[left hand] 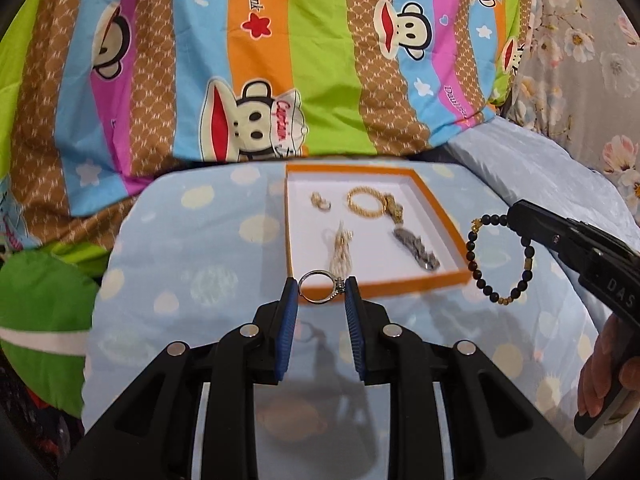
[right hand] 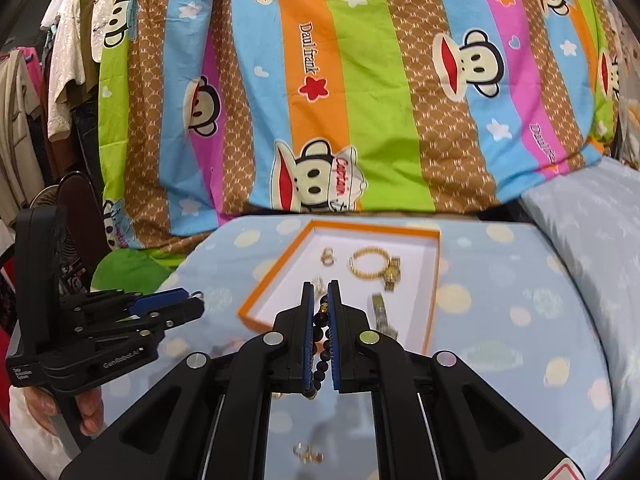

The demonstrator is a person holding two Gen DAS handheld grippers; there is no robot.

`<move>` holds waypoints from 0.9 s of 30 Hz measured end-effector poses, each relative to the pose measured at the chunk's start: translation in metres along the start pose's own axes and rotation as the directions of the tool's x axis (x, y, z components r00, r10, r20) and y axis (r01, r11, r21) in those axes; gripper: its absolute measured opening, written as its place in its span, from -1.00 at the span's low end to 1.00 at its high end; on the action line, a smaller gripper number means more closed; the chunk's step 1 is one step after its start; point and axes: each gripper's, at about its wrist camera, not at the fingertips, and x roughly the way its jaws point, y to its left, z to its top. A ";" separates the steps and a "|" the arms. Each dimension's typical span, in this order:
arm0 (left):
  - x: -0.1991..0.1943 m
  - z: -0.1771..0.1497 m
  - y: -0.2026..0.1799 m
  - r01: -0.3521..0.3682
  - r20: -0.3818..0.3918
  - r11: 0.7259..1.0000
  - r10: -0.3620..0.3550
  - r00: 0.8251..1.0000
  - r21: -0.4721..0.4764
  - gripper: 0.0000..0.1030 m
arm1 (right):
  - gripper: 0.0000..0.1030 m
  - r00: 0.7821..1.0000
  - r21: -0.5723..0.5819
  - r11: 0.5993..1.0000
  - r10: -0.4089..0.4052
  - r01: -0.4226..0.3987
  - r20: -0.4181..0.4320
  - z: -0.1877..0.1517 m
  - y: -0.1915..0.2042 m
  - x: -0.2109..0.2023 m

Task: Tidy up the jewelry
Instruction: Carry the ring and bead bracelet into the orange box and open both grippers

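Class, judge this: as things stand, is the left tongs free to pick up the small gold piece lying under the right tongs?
Probably not: the left tongs already grip a silver ring, and the right tongs sit above that gold piece.

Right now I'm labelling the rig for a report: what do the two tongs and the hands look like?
Both tongs, left and right, are black plastic with ribbed blue pads and round silver studs. White lettering marks their bodies. Bare hands grip the handles; no cables show.

Bright, even indoor light, source probably overhead. Soft gripper shadows on blue sheet [left hand: 168, 240] toward 6 o'clock. Strong fisheye bending, dark vignette at corners. Slight motion blur on tray [right hand: 276, 264] contents.
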 end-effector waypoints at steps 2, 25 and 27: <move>0.007 0.017 -0.001 0.000 0.012 1.000 0.000 1.000 -0.001 -0.55 | -0.88 1.000 -0.003 1.000 0.004 -0.004 0.006 0.011 0.003 0.008; 0.135 0.047 -0.005 -0.044 -0.097 0.998 0.039 0.995 -0.044 -0.55 | -0.99 0.992 0.158 0.987 -0.001 0.022 -0.128 0.021 -0.026 0.133; 0.136 0.045 -0.005 -0.051 -0.099 0.998 0.047 0.994 -0.039 -0.55 | -0.99 0.992 0.148 0.989 -0.006 0.025 -0.124 0.020 -0.023 0.133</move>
